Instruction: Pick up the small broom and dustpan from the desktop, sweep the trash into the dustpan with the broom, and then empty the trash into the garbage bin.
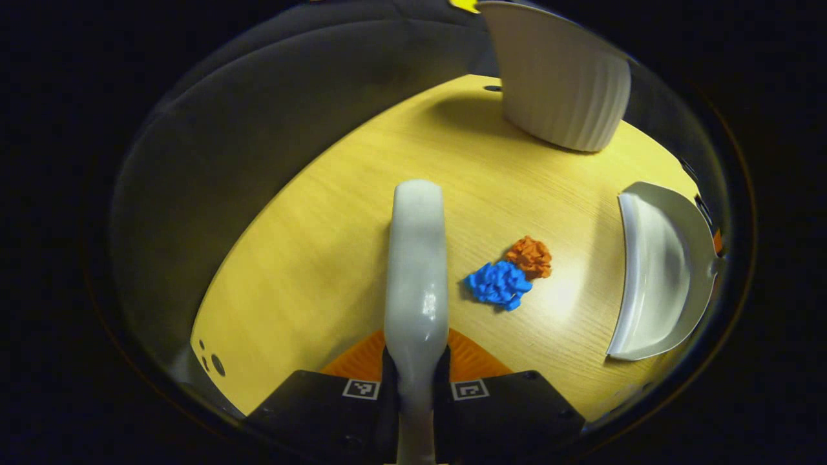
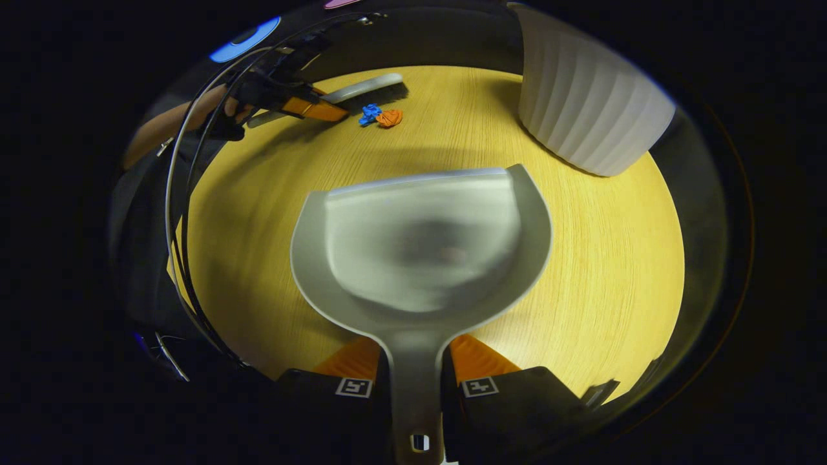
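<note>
On wooden desktop (image 1: 310,258): crumpled trash (image 1: 507,274) | ribbed bin (image 1: 562,84) at edge

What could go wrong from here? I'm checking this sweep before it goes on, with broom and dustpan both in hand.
1. The dustpan sits well apart from the blue scrap and orange scrap, so a sweep might scatter them before they reach its lip.
2. The scraps look light and crumpled; a hard stroke of the broom could flick them past the pan.
3. The garbage bin stands close by; the pan could bump it.
</note>
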`<state>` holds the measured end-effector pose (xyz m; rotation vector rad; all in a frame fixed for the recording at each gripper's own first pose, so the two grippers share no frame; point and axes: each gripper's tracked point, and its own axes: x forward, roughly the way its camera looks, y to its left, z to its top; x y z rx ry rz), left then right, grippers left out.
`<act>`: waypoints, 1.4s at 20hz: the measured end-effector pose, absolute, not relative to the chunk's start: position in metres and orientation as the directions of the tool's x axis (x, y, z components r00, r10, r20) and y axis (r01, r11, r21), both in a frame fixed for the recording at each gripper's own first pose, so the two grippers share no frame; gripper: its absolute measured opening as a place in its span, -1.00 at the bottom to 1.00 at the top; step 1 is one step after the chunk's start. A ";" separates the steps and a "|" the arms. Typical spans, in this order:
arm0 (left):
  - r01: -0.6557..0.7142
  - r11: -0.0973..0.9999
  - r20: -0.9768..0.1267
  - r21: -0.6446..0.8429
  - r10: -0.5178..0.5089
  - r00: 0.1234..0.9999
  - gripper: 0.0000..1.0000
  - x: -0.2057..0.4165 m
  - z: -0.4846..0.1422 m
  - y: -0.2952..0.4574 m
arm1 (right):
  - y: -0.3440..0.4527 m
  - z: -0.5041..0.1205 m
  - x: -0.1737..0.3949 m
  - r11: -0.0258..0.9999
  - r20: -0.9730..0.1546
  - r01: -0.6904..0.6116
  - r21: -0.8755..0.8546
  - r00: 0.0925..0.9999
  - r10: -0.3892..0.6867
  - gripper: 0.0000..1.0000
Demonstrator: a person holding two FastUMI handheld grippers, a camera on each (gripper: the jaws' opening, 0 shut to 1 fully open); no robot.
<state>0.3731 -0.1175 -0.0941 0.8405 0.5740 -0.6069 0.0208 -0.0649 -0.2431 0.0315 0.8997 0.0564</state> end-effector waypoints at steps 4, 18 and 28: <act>0.797 0.421 -0.742 0.433 -0.334 0.581 -0.48 0.348 -0.108 -0.145 | -0.062 -0.241 0.022 0.997 -0.782 -0.052 0.061 0.618 0.080 -0.30; 0.970 0.210 -0.884 0.125 -0.420 0.205 -0.48 0.211 -0.153 -0.177 | -0.065 -0.245 0.017 0.993 -0.770 -0.114 0.023 0.631 0.090 -0.30; 0.845 0.515 -0.769 0.147 -0.477 0.425 -0.48 0.191 -0.138 -0.150 | -0.071 -0.241 0.017 0.996 -0.733 -0.077 0.041 0.675 0.083 -0.31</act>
